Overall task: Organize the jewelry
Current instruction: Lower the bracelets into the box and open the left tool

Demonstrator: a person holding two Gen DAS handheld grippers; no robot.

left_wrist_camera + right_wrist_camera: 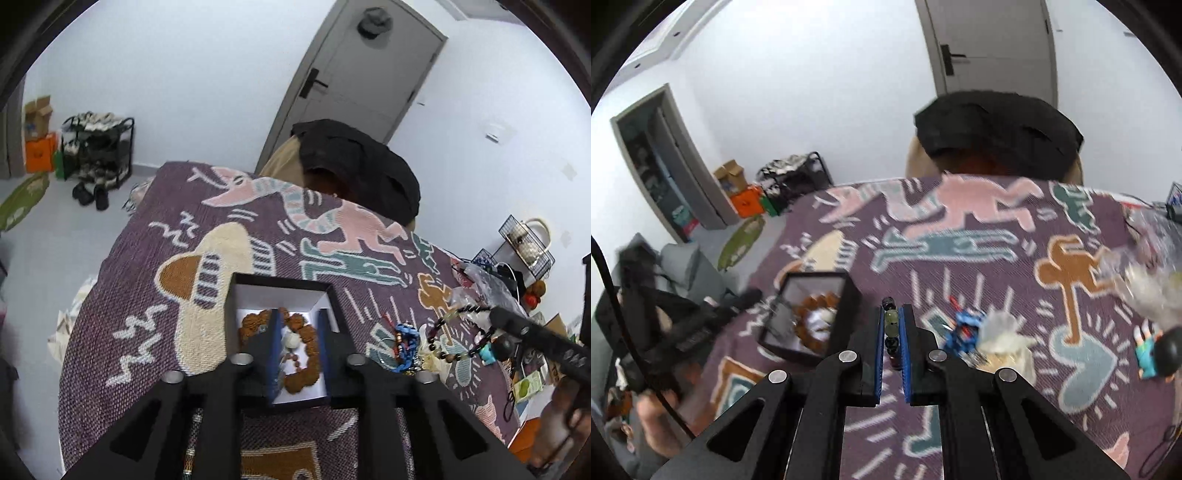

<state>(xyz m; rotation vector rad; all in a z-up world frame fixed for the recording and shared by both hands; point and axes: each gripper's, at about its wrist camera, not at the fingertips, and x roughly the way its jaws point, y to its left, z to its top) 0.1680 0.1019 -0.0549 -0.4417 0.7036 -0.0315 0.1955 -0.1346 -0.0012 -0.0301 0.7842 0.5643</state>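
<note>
A black box with a white inside (284,295) sits on the patterned purple cloth; it holds a brown bead bracelet (308,354) and small pale pieces. My left gripper (297,317) is open, its fingers spread over the box, empty. My right gripper (892,325) is shut on a bracelet of dark and pale green beads (891,325), held above the cloth to the right of the box (812,314). In the left wrist view that bracelet (458,332) hangs from the right gripper's tip (496,314). A blue bead piece (406,341) lies in the jewelry pile.
The pile (964,332) also has a crumpled clear bag (1004,332) and a teal toy figure (1150,350). Clear bags and clutter (491,280) lie at the table's right edge. A dark jacket on a chair (354,162) stands at the far side.
</note>
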